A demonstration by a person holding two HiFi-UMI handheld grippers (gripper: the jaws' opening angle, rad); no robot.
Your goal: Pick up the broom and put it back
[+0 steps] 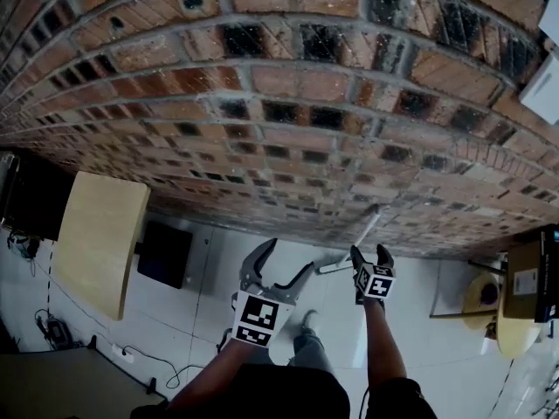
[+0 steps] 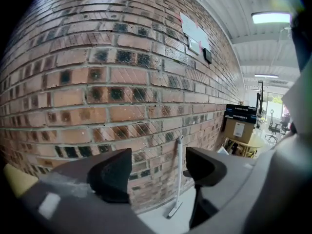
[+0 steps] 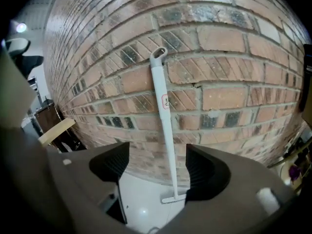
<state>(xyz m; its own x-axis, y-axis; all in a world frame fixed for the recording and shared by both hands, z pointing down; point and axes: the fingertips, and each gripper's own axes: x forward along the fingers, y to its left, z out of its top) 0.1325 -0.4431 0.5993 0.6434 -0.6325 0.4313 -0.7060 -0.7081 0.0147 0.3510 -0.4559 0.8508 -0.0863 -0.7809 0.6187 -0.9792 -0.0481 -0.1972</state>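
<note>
Broom (image 3: 165,126) leans near-upright on brick wall (image 1: 262,77), straight ahead of right claw (image 1: 370,253), seemingly nearer; it and left claw (image 1: 288,258) stand wide, empty.

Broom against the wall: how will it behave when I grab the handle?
The broom looks thin and plastic, so probably light and stiff. It only leans on the brick wall, its head narrow, so a nudge may slide or topple it sideways.
</note>
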